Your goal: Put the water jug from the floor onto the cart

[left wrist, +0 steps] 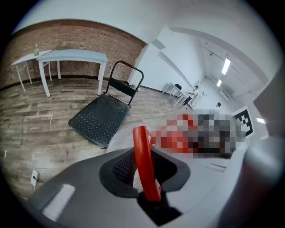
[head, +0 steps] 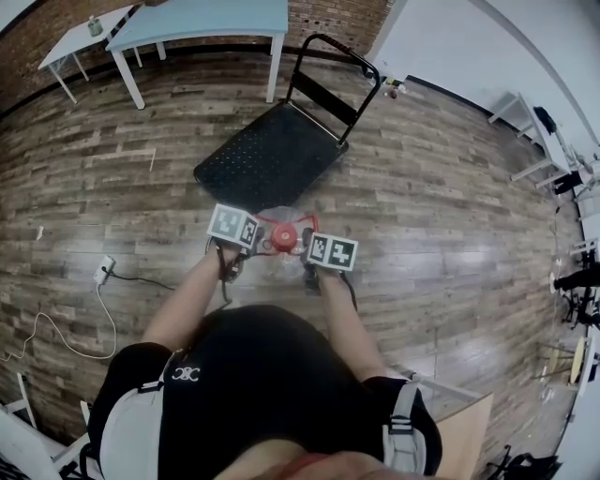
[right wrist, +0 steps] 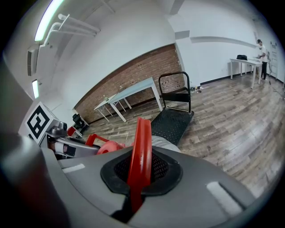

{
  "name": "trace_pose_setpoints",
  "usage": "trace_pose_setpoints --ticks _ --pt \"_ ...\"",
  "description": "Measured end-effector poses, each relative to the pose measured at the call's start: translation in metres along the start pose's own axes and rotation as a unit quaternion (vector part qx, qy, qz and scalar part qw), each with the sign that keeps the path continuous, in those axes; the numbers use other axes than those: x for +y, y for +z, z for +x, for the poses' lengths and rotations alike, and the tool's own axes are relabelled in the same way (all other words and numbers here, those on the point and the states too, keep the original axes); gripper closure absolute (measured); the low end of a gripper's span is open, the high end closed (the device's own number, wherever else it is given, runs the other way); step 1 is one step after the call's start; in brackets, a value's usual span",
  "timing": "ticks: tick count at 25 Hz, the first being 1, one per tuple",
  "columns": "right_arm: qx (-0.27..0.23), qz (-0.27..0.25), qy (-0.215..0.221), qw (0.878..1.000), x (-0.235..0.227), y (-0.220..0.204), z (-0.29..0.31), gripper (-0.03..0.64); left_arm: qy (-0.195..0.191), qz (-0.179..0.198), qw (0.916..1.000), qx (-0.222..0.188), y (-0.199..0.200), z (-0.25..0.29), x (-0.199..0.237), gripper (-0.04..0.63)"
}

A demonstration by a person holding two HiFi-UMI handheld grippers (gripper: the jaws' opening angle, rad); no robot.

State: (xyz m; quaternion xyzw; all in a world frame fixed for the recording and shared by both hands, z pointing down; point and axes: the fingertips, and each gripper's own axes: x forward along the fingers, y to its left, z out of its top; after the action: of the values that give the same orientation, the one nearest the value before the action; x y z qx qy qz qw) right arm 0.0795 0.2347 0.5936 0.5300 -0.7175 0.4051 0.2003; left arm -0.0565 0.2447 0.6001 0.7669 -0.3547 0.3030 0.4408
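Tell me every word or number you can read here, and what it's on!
No words or numbers can be read anywhere.
The left marker cube and right marker cube: black-and-white square patterns only, no letters.
The white emblem on the person's black shirt: too small to read.
The water jug's red handle: no print shows.

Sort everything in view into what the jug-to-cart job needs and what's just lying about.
Job in hand: water jug, its red handle, platform cart, left claw and right claw, both shut on the handle.
Lying about: light blue table, white table, power strip.
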Motion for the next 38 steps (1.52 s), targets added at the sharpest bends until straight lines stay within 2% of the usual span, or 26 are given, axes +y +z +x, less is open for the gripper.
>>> trace_pose_setpoints --ticks 7,20,31,38 --pt "-0.004 0.006 -0.013 1.000 0.007 0.000 0.003 0.601 -0.002 0.025 0.9997 0.004 0.002 -0.002 0.010 0.520" --pt "-0.038 0.039 -0.053 0.997 0.022 0.007 0.010 0.601 -0.038 0.067 0.9970 0.010 0.019 -0.007 0.030 0.515" --pt "-0.019 0.043 -0.034 0.998 0.021 0.018 0.043 0.601 -0.034 0.049 0.9980 0.017 0.036 0.006 0.054 0.515" --pt "-0.009 0.044 -0.010 0.999 0.011 0.054 0.077 0.601 -0.024 0.040 0.9987 0.021 0.077 0.024 0.068 0.514"
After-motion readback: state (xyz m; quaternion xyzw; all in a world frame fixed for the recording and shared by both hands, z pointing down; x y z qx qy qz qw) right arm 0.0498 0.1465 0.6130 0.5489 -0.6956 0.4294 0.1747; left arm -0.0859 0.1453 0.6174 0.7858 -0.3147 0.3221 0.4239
